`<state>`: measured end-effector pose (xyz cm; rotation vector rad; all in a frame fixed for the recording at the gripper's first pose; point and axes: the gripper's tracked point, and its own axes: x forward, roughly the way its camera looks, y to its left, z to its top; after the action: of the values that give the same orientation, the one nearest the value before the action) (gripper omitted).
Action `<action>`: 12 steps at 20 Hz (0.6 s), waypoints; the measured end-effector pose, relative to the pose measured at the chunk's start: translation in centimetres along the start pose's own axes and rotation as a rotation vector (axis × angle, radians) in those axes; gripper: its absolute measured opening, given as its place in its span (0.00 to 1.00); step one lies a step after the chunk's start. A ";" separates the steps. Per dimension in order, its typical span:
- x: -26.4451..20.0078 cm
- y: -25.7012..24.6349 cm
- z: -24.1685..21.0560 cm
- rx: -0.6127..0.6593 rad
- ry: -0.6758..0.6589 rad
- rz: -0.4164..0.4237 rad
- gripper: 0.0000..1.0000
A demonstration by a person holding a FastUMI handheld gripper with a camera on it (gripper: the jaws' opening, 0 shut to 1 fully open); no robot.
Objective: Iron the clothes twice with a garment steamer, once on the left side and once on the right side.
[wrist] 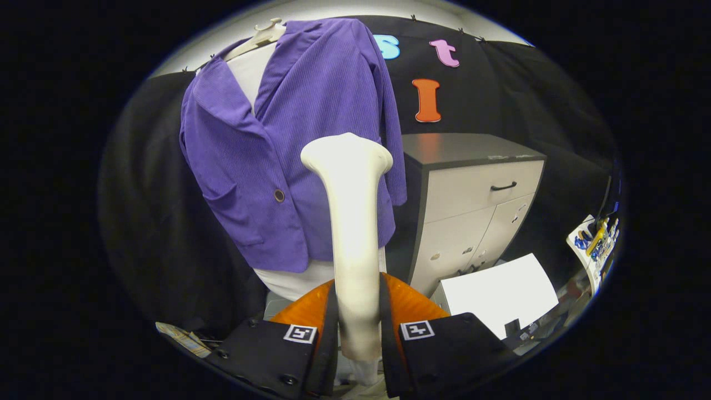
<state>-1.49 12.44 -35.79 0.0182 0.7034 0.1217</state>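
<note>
A purple corduroy jacket [289, 150] hangs on a pale hanger [261, 36] over a white garment, in front of the black cloth wall. My gripper [358, 328] is shut on the handle of a cream garment steamer [350, 222], both fingers pressing its sides. The steamer rises upright between the fingers, and its flared head [347, 153] stands in front of the jacket's lower right front, near the sleeve. Whether the head touches the fabric I cannot tell. The jacket's single brown button [279, 195] lies left of the head.
A grey cabinet [472, 200] with a drawer and doors stands right of the jacket. A white box [500, 291] lies below it, beyond the right finger. A small rack of tools [594, 241] sits at the far right.
</note>
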 end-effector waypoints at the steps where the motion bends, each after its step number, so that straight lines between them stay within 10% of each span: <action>1: -0.7 0.3 1.9 -0.003 -0.036 0.005 0.41; 12: -5.3 9.7 14.4 -0.078 -0.290 0.124 0.41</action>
<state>2.78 21.77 -20.88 0.0046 0.4076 0.2598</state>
